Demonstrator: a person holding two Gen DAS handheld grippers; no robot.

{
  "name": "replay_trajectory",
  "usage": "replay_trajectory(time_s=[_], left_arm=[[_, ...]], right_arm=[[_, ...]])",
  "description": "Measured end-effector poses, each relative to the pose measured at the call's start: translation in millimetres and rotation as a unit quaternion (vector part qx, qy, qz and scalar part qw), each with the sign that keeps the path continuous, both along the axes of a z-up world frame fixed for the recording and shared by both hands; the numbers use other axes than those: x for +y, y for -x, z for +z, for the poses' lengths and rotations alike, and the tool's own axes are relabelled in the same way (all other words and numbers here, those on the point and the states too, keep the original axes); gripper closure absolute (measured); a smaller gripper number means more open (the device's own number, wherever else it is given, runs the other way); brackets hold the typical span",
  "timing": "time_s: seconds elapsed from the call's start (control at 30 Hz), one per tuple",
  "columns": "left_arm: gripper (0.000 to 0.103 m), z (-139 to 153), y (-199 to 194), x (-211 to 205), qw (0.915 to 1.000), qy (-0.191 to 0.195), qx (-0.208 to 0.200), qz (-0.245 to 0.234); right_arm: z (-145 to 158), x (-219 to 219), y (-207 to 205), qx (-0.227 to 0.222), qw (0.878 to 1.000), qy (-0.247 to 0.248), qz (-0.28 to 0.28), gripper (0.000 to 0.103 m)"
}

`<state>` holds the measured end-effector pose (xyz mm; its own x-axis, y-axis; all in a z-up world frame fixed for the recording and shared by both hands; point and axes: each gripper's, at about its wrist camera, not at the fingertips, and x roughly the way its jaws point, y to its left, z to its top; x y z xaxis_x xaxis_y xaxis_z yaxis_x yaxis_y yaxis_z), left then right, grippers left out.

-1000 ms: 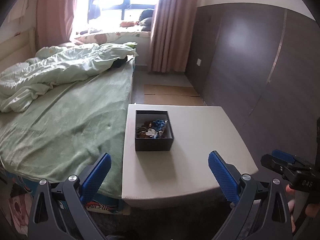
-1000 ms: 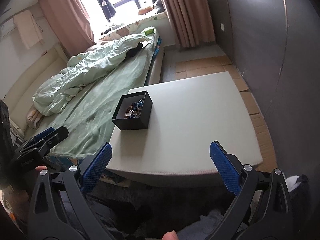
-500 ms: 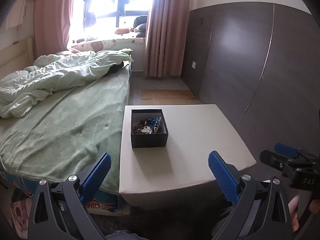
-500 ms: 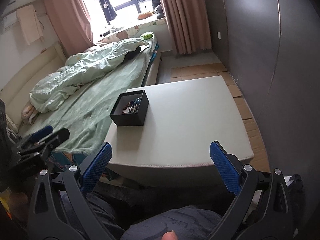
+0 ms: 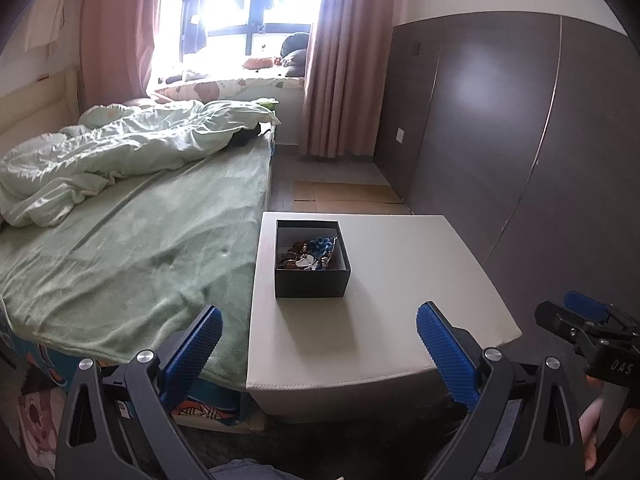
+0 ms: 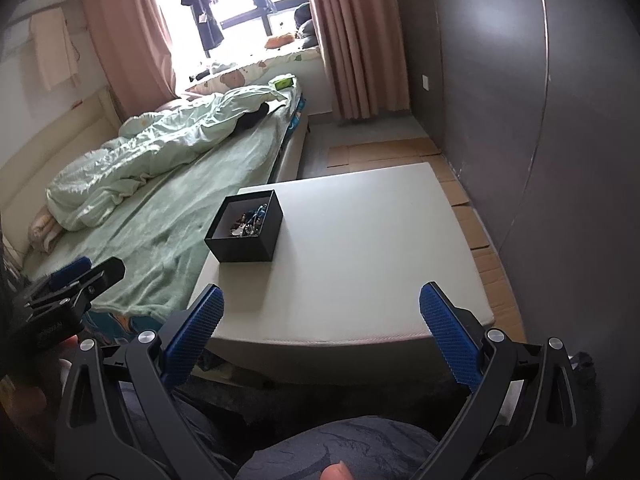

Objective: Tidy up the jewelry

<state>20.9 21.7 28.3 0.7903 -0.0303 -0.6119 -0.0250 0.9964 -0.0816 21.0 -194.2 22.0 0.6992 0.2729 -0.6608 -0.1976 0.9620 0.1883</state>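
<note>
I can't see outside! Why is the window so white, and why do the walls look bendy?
Left wrist view: daylight overexposes the window, and the black box casts a soft shadow toward the camera. Right wrist view: the fisheye lens curves the dark wall.

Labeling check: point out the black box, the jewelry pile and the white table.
black box (image 5: pixel 312 286), left wrist view, on its front wall.
jewelry pile (image 5: pixel 311 254), left wrist view, on the tangled middle inside the box.
white table (image 6: pixel 360 248), right wrist view, on the bare top right of the box.
</note>
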Motion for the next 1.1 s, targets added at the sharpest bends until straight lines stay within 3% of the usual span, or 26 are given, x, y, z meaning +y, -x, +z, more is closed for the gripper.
replay_trajectory(time_s=[0.23, 1.1], left_arm=[[0.009, 0, 2, -9, 0.9998, -0.021, 0.001, -0.005], [0.009, -1, 8, -3, 0.9996, -0.027, -0.003, -0.002]], right_arm=[[1, -1, 6, -0.012, 1.0, 0.011, -0.009, 0.005], [0, -10, 5, -0.004, 1.0, -0.003, -0.012, 0.005]])
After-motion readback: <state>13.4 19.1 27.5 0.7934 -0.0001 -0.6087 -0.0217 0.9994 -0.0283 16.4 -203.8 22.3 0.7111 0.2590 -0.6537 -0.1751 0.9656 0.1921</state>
